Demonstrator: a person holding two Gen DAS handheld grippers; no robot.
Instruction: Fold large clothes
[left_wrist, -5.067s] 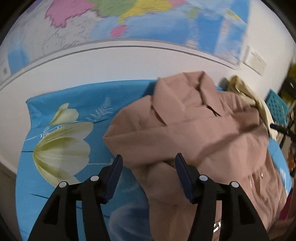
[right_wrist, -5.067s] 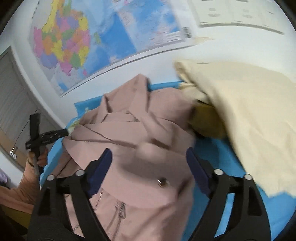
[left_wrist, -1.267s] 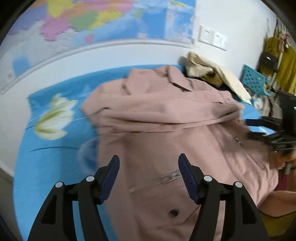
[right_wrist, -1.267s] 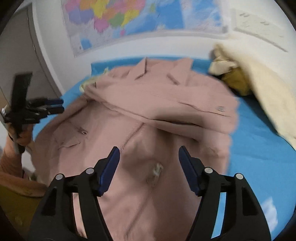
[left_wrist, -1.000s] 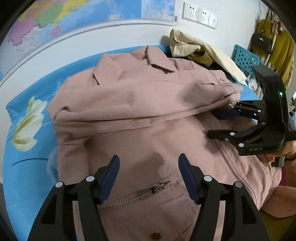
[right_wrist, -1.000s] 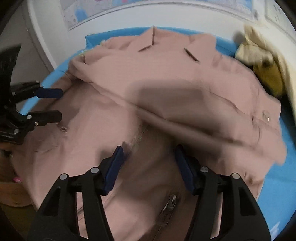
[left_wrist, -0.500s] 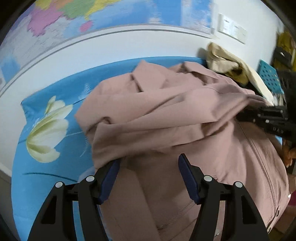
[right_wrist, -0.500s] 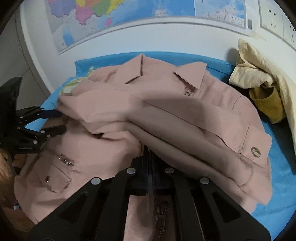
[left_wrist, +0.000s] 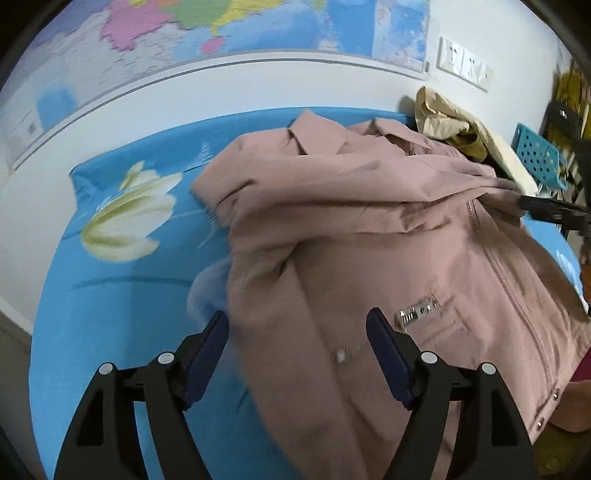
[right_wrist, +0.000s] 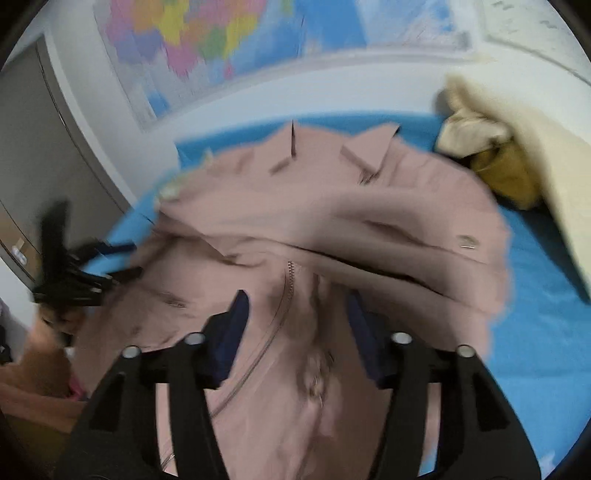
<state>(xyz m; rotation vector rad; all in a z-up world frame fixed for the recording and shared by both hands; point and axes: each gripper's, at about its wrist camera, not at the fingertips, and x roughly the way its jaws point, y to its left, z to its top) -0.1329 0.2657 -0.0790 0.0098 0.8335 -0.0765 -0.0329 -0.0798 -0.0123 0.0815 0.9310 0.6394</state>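
Both claws have just been opening and grip nothing: left claw (left_wrist: 297, 334) stands wide over the near left edge of the pink jacket (left_wrist: 369, 221), which lies half folded on the blue bed sheet (left_wrist: 110, 295), while right claw (right_wrist: 295, 317) stands apart above its zipper (right_wrist: 290, 277).

Both the left gripper (left_wrist: 297, 341) and the right gripper (right_wrist: 297, 325) have black plastic arms, round silver screws at the joints and dark blue pads (left_wrist: 384, 354) inside the fingers.
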